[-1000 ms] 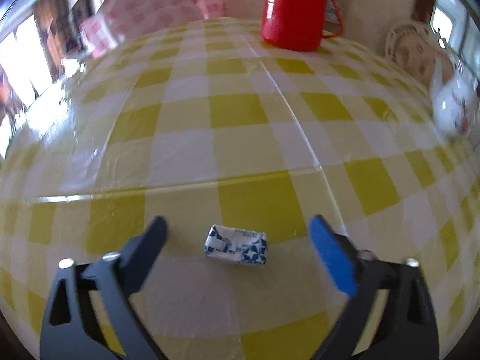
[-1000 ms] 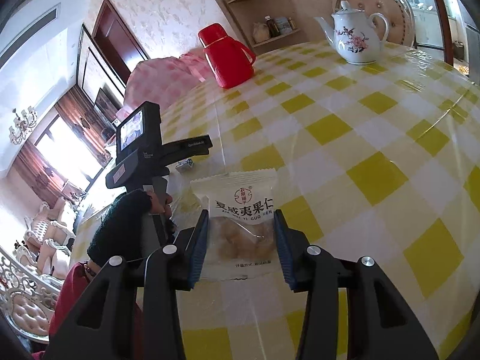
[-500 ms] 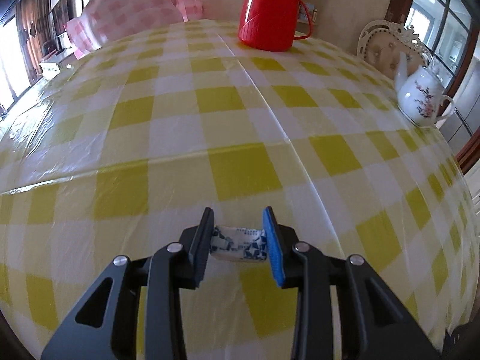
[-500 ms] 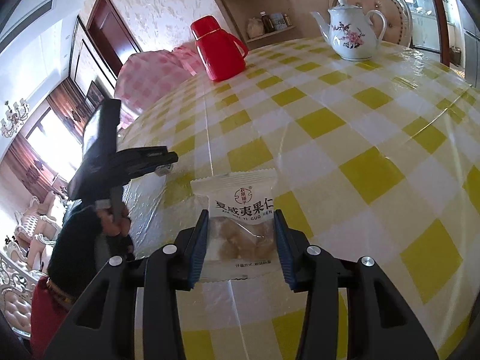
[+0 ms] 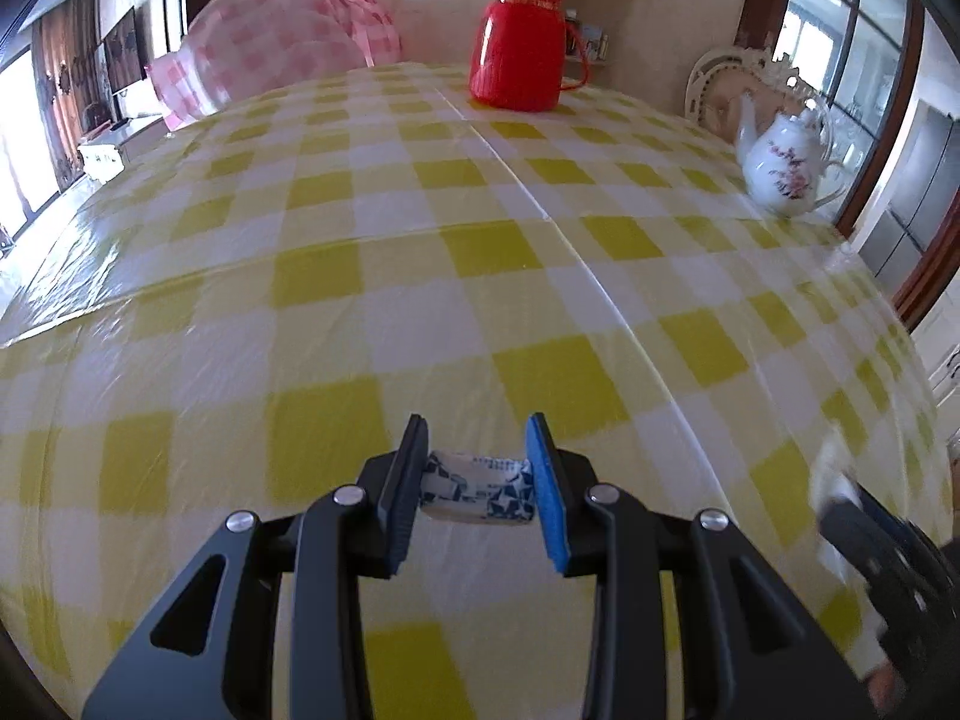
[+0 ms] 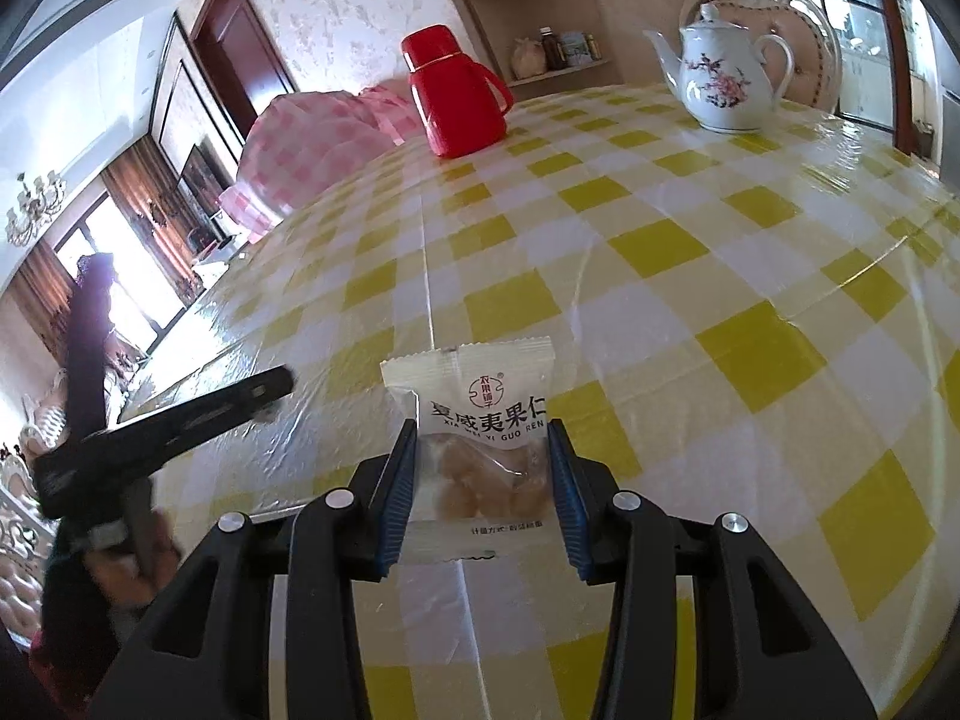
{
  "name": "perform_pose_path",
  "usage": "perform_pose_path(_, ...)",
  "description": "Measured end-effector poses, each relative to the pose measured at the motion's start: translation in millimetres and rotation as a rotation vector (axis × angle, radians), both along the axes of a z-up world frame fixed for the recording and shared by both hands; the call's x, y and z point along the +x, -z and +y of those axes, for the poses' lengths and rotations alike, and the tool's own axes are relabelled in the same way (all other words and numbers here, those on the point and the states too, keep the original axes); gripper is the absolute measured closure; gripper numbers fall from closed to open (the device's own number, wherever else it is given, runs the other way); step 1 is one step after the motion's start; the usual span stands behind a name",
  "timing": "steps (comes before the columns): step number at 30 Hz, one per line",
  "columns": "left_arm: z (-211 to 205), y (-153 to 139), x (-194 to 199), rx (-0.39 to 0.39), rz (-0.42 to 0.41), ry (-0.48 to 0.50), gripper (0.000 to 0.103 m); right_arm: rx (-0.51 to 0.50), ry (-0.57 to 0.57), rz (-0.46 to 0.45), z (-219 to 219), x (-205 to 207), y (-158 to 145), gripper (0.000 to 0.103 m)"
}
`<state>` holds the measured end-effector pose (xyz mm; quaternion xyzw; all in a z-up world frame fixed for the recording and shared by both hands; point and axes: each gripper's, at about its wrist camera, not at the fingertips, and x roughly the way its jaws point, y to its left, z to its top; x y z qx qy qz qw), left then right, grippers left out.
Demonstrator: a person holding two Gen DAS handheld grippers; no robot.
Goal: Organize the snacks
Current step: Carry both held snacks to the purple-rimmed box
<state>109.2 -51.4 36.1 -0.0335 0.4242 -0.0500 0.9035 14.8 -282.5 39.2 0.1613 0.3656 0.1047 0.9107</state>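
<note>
The left gripper (image 5: 477,483) is clenched on one blue-and-white candy (image 5: 478,486), and the right gripper (image 6: 480,468) is clamped on one clear nut packet (image 6: 474,444). Ahead, the yellow-checked table (image 5: 540,252) lies open to its far rim, with one red flask (image 5: 519,39) at twelve o'clock and one teapot (image 5: 786,165) at two o'clock by the right edge.

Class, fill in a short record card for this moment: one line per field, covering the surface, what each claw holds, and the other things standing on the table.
surface: table under a yellow-and-white checked cloth
left claw: shut on a small blue-and-white wrapped candy; jaws closed on it within the last second
right claw: shut on a clear nut snack packet
far side: red thermos jug, white floral teapot
beyond table: pink checked bundle
</note>
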Motion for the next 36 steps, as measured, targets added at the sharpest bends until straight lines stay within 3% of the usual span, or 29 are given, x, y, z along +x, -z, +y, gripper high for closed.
perform_pose_path(21, 39, -11, -149, -0.078, -0.142, -0.074, 0.069, 0.013, -0.038, -0.083, 41, -75, -8, 0.061)
perform_pose_path(26, 56, -20, -191, -0.031, -0.173, -0.088, 0.069, 0.053, -0.08, -0.093, 58, -106, -14, 0.061)
perform_pose_path(31, 86, -32, -244, 0.058, -0.188, -0.117, 0.069, 0.08, -0.196, -0.111, 104, -148, -27, 0.061)
perform_pose_path(36, 144, -40, -308, 0.112, -0.194, -0.194, 0.069, 0.042, -0.41, -0.118, 184, -199, -38, 0.061)
